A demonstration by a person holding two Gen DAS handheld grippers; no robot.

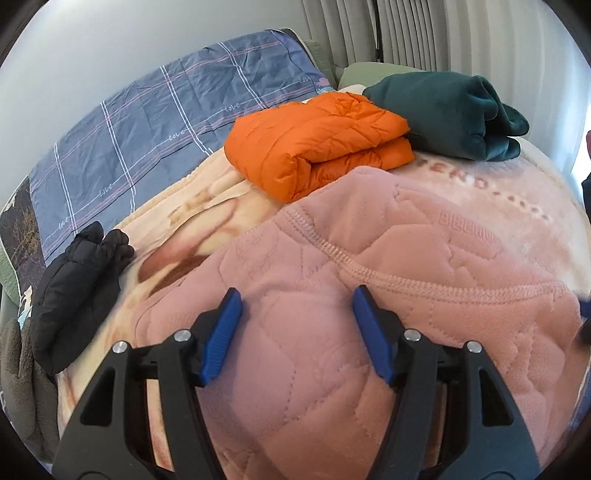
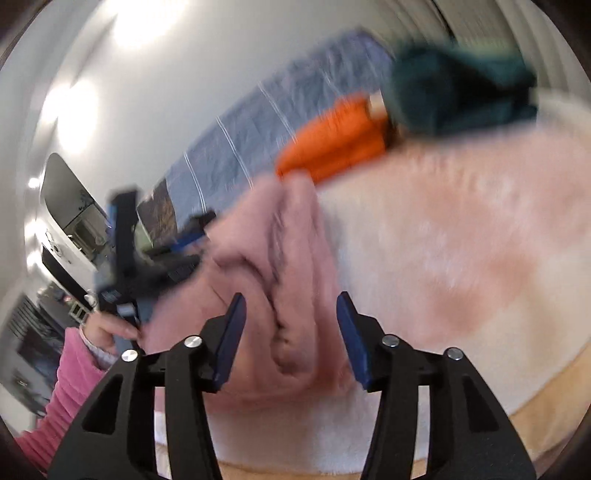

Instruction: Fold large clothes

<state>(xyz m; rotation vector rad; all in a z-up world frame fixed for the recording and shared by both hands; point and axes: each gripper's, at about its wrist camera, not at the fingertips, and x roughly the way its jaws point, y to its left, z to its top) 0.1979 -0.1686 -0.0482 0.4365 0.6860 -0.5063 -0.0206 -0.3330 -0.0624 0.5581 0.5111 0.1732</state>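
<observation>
A pink quilted garment (image 1: 332,295) lies spread over the bed's pale blanket (image 1: 199,206). My left gripper (image 1: 297,291) hovers just above it, open, with nothing between its blue pads (image 1: 221,332). In the blurred right wrist view the same pink garment (image 2: 266,258) is bunched into a ridge. My right gripper (image 2: 291,297) is open, and that ridge runs between its fingers without the pads pressing on it. To its left a hand (image 2: 107,336) in a pink sleeve holds the left gripper (image 2: 195,243) at the garment's edge.
A folded orange puffer jacket (image 1: 317,140) and a folded dark green garment (image 1: 450,114) sit at the far side of the bed. A black puffer piece (image 1: 77,288) lies at the left. A blue checked quilt (image 1: 155,122) lines the wall, with curtains (image 1: 406,29) behind.
</observation>
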